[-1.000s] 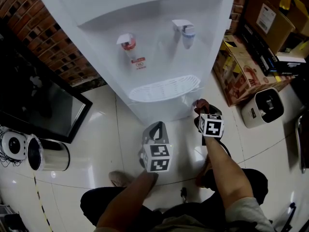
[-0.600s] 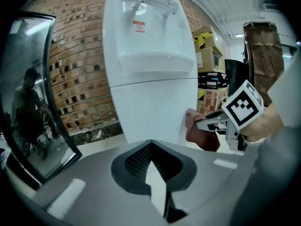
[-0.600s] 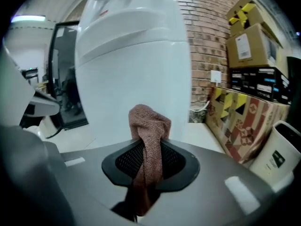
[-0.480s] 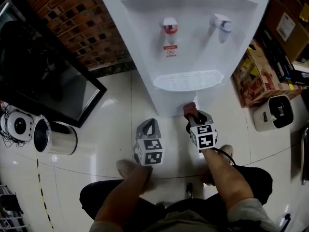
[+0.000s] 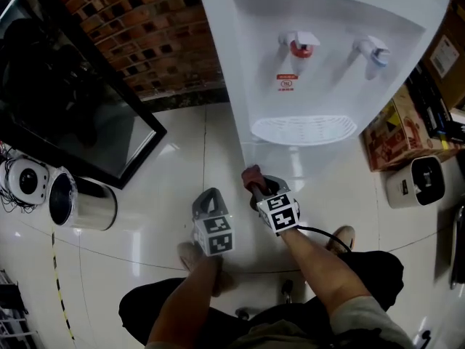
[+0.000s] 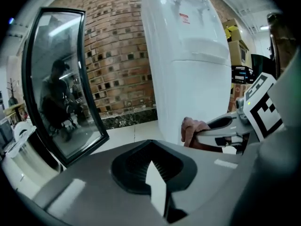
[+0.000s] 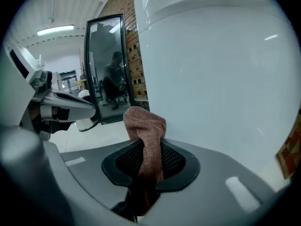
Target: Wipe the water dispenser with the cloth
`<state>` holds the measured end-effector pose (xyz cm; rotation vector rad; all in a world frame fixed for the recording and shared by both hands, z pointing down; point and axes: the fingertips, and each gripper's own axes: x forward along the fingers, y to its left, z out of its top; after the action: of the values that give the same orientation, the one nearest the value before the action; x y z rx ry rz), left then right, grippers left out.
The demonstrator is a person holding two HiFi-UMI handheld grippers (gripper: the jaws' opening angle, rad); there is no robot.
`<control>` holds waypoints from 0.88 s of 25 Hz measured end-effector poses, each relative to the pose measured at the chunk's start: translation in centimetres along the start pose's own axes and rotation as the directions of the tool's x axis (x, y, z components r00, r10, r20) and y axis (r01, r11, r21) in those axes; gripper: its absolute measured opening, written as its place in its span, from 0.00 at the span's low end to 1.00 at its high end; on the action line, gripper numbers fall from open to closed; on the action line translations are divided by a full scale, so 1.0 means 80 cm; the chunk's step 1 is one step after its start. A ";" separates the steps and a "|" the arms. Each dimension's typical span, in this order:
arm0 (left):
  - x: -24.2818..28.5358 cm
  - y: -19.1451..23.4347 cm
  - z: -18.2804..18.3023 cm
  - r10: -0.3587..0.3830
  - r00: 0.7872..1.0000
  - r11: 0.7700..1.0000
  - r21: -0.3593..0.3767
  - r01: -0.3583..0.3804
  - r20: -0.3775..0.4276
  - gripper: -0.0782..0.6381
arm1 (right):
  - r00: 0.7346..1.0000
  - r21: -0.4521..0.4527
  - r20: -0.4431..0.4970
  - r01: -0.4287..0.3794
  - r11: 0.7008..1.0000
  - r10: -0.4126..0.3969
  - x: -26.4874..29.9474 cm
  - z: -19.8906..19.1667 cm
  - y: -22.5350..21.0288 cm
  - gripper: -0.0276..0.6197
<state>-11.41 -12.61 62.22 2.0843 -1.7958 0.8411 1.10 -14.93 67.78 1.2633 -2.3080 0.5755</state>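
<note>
Cloth [image 7: 143,126], small from head view, fills fingers [image 7: 175,159] in right gripper view.

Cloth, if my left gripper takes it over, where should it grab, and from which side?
Probably the cloth's bunched free end, which stands out past the right gripper's jaws. Come in from the left, where the left gripper is; the dispenser's wall crowds the other side.

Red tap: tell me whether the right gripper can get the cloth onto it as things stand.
Probably yes. The right gripper, jaws shut on the cloth, sits low by the base of the water dispenser. Nothing blocks the red tap above the drip tray.
</note>
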 end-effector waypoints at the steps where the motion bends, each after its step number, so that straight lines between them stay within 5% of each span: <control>1: 0.000 0.006 0.000 0.008 1.000 1.000 -0.010 -0.008 -0.002 0.11 | 1.000 0.005 -0.005 -0.005 1.000 0.005 0.008 -0.001 0.005 0.19; 8: 0.004 0.015 -0.001 0.016 1.000 1.000 -0.021 -0.017 -0.006 0.11 | 1.000 0.042 -0.027 0.006 0.999 -0.005 0.040 -0.005 0.011 0.19; 22: 0.025 -0.067 0.022 -0.087 0.996 0.994 0.073 0.085 0.016 0.11 | 0.982 0.082 -0.062 0.184 0.980 -0.179 -0.014 -0.029 -0.099 0.19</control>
<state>-5.62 -14.12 62.84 2.2046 -1.6953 0.8784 8.83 -16.85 70.18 1.4626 -2.1158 0.6444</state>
